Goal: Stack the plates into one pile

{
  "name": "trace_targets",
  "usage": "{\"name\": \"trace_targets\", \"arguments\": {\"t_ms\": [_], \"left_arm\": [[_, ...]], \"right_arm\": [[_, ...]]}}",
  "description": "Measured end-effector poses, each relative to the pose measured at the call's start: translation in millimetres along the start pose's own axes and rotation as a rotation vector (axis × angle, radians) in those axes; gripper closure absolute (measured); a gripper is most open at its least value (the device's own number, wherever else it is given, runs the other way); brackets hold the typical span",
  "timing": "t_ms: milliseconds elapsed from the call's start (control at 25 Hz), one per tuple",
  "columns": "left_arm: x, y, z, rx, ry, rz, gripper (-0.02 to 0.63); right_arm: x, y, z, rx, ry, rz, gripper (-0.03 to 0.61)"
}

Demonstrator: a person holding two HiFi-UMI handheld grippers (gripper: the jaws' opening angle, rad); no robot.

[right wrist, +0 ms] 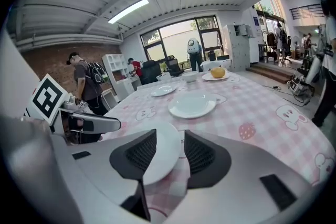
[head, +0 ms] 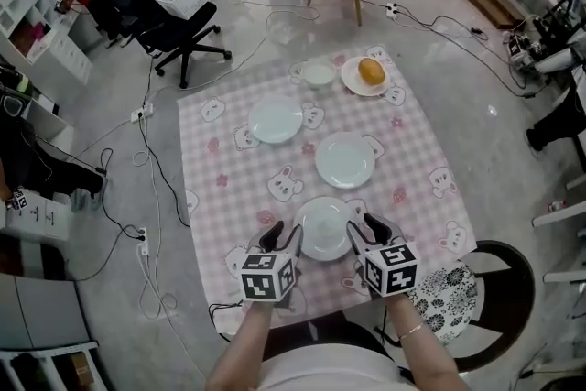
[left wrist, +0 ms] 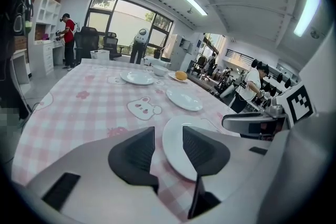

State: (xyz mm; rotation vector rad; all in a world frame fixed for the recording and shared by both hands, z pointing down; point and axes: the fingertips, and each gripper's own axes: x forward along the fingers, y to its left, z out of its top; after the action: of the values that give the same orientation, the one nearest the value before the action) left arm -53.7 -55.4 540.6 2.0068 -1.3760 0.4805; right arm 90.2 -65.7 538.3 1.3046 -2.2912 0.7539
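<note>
A small white plate [head: 325, 229], round, plain and glossy, lies at the near edge of a pink checked tablecloth [head: 229, 160]. It looks stiff, slick and breakable, so it is best pinched at opposite rims. The left gripper [head: 282, 238] and right gripper [head: 368, 231] flank it. Both claws are spread with the rim between them, unsqueezed. Two more plates [head: 276, 119] [head: 345, 159] lie beyond.

Your head camera looks steeply down on the checked cloth [head: 412, 151] from overhead. Each gripper camera rides low and close behind its own jaws, facing across the cloth to its far end. All three share the nearest plate [head: 325, 229].
</note>
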Motion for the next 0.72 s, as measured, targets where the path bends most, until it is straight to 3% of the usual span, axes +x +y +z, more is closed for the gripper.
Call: {"name": "trace_targets", "arguments": {"t_ms": [720], "left_arm": [[24,2,-30,-0.063,0.128,0.039,0.44]], "right_arm": [[20,-5,-34,-0.013,0.139,-0.019,0.413]]}}
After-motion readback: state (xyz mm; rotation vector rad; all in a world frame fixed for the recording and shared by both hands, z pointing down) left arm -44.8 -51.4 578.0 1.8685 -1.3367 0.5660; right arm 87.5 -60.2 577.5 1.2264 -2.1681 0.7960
